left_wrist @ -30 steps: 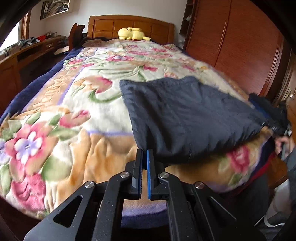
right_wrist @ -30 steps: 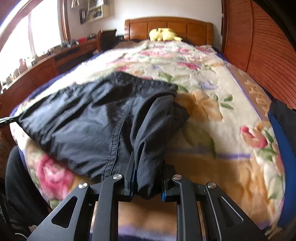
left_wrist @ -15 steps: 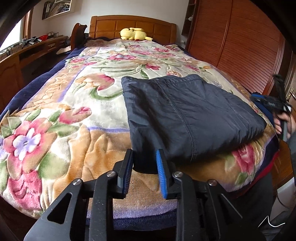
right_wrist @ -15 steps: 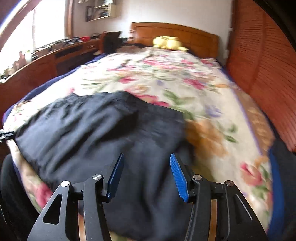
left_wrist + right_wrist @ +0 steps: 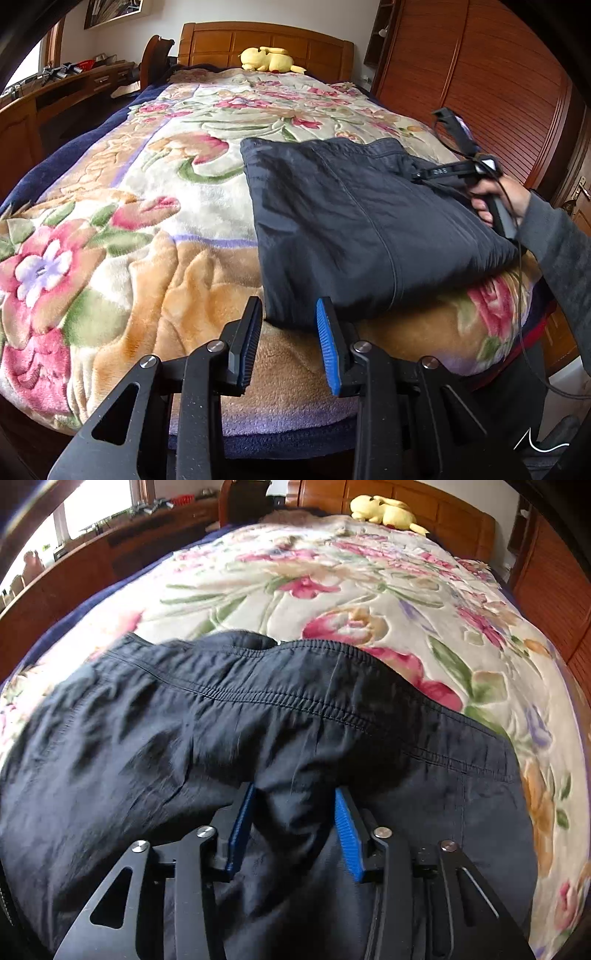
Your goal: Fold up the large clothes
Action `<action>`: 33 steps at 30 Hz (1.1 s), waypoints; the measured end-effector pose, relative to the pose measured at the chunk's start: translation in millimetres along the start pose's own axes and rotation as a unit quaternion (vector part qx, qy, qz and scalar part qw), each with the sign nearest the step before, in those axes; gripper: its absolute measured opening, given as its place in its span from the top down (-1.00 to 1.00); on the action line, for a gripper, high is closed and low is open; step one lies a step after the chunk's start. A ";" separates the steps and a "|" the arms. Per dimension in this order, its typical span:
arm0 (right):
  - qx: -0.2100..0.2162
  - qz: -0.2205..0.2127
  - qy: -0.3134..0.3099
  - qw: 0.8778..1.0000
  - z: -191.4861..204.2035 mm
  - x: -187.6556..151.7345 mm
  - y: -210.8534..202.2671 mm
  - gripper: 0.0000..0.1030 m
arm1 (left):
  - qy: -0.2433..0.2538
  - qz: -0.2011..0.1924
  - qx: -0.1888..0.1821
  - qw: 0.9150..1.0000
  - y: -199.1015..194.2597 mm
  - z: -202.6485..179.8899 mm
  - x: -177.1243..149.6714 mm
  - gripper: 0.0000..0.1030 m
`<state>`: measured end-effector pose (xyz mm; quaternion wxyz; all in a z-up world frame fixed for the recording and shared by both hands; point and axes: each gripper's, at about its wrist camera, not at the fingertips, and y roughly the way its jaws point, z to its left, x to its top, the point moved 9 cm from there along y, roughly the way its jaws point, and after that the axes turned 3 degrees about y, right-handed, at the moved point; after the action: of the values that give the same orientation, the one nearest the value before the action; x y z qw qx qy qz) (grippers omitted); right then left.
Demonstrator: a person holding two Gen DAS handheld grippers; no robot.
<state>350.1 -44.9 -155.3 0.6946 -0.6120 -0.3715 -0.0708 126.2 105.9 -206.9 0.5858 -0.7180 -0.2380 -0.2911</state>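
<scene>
My right gripper (image 5: pixel 291 830) is now pressing onto the dark trousers (image 5: pixel 354 221), jaws apart; my left gripper (image 5: pixel 288 343) is hovering apart too, so I'm judging this fold laid.

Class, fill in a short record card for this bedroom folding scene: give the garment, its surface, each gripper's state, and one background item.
garment: dark folded garment, lying flat near the foot of the bed
surface: floral blanket
left gripper: open, fingers at the garment's near corner
right gripper: open, a bunch of fabric sitting between the fingers
background: yellow plush toy by the wooden headboard
</scene>
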 end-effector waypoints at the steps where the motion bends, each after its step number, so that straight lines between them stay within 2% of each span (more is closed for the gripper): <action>1: 0.000 0.001 0.002 1.000 -0.7 2.5 4.5 0.21 | 0.000 0.002 -0.002 1.000 1.7 -0.5 -0.8 0.39; 8: 0.016 -0.016 0.020 1.000 -6.4 7.4 21.8 0.21 | 0.003 0.002 -0.003 1.000 5.4 -3.9 2.0 0.39; 15: -0.001 -0.042 0.016 0.999 -9.0 -13.7 -22.1 0.18 | 0.007 0.009 0.006 1.000 10.9 -4.9 3.0 0.39; 24: 0.003 -0.054 -0.018 0.998 1.5 -95.8 -84.8 0.12 | 0.006 0.013 0.016 1.000 14.8 -4.6 0.0 0.39; 31: -0.008 -0.067 0.027 0.997 -12.0 -140.1 -116.1 -0.24 | 0.002 0.015 0.016 1.000 17.8 -4.6 -0.5 0.39; 33: -0.001 -0.067 0.040 0.997 -16.8 -147.6 -121.9 -0.25 | 0.002 0.015 0.017 1.000 18.3 -5.0 -0.8 0.39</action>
<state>184.5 -142.0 -146.6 0.7017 -0.5831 -0.3838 -0.1423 137.4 97.3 -219.7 0.6028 -0.7105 -0.2312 -0.2799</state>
